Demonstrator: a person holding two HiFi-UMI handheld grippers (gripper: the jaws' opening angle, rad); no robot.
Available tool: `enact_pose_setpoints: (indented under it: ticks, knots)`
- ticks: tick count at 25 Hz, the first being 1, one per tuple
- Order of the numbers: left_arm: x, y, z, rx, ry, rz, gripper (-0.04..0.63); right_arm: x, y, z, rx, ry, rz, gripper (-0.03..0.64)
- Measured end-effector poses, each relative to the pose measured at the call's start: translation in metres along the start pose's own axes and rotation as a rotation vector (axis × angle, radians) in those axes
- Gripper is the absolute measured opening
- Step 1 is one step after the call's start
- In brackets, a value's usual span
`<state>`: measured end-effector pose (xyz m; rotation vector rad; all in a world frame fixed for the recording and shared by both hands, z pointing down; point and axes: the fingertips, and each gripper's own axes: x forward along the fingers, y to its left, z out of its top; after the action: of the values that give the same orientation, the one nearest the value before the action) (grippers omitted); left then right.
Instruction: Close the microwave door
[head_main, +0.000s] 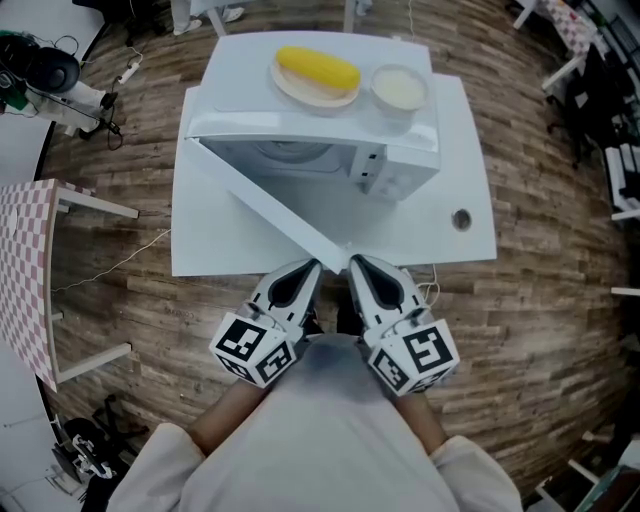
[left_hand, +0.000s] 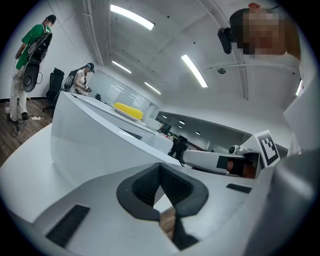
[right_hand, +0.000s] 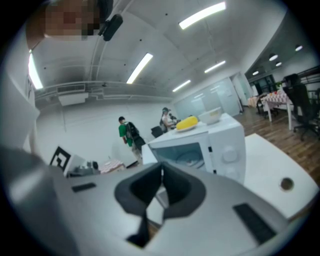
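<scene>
A white microwave stands on a white table with its door swung wide open toward me. The door's free edge ends near the table's front edge. My left gripper and right gripper sit side by side just at that free edge, both shut with nothing between the jaws. In the left gripper view the left gripper faces along the door. In the right gripper view the right gripper points at the microwave and its open cavity.
On top of the microwave lie a plate with a yellow corn cob and a white bowl. A small round thing lies on the table at right. A checkered table stands to the left. People stand far off.
</scene>
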<state>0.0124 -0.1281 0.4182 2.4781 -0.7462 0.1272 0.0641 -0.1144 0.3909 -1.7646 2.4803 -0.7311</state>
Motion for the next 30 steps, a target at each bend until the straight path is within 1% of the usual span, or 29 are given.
enact_pose_setpoints:
  ticks: [30]
  knots:
    - [0.047,-0.002,0.013,0.019,0.009,-0.018,0.02,0.004,-0.041,0.021,0.011,-0.022,-0.027,0.023]
